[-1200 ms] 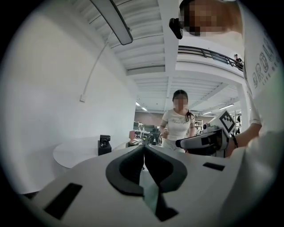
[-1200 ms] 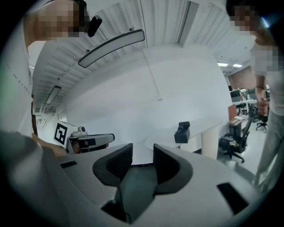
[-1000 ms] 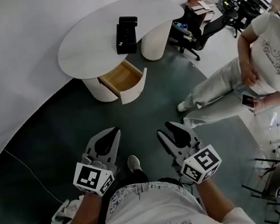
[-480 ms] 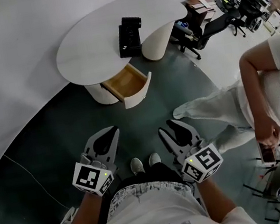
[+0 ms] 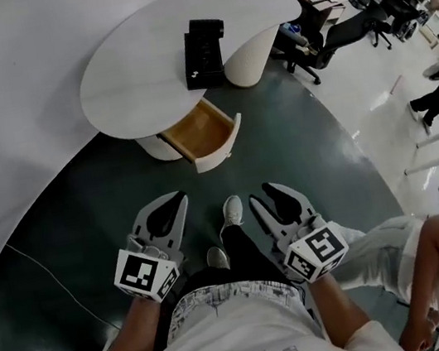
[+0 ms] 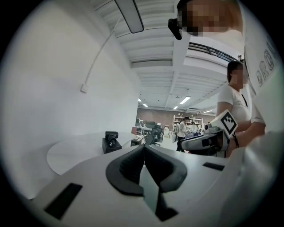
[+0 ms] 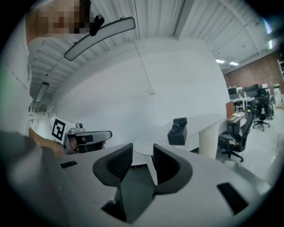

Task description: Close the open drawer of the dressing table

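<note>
Both grippers drew nearer table [image 5: 127,77]. Drawer [image 5: 197,130] stood open below it, well ahead. Left gripper [image 5: 180,198] closed, empty; right gripper [image 5: 261,198] agape, empty. Drawer probably light, rigid, free-sliding; push curved front [image 5: 227,141].

The left gripper [image 5: 166,206] and right gripper [image 5: 266,197] are chunky white plastic shells with black ribbed pads [image 7: 117,163] lining the jaws, and just behind the jaws each one has a cube [image 5: 146,274] with black-and-white square markers. Whoever's holding them has on a white short-sleeve tee [image 5: 231,336] with grey block lettering, dark trousers [image 5: 245,247] and white sneakers [image 5: 230,209].
</note>
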A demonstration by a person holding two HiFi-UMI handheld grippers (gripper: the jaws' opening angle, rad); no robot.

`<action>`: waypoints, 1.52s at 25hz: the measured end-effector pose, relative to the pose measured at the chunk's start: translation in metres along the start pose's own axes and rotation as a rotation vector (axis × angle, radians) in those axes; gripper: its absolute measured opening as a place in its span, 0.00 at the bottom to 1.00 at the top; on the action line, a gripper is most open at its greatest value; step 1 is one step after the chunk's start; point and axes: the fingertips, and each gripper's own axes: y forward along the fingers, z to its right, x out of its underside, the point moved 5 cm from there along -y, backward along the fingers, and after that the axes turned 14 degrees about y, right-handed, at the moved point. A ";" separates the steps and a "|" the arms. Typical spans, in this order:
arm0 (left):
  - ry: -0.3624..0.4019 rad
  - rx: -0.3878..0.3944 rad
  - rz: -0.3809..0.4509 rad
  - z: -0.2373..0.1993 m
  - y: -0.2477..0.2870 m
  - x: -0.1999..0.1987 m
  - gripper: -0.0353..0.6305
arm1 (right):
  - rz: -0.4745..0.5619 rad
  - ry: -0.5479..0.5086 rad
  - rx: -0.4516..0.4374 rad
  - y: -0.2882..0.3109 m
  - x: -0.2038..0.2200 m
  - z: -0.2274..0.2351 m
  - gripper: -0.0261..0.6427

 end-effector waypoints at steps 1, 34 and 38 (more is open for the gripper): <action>0.002 0.003 -0.007 -0.004 0.008 0.003 0.09 | -0.004 0.003 0.003 0.006 0.001 0.007 0.27; 0.043 0.005 -0.258 -0.086 0.229 0.108 0.09 | -0.245 0.107 -0.041 0.176 0.037 0.219 0.27; 0.040 0.011 -0.285 -0.090 0.230 0.127 0.09 | -0.277 0.116 -0.033 0.190 0.061 0.230 0.27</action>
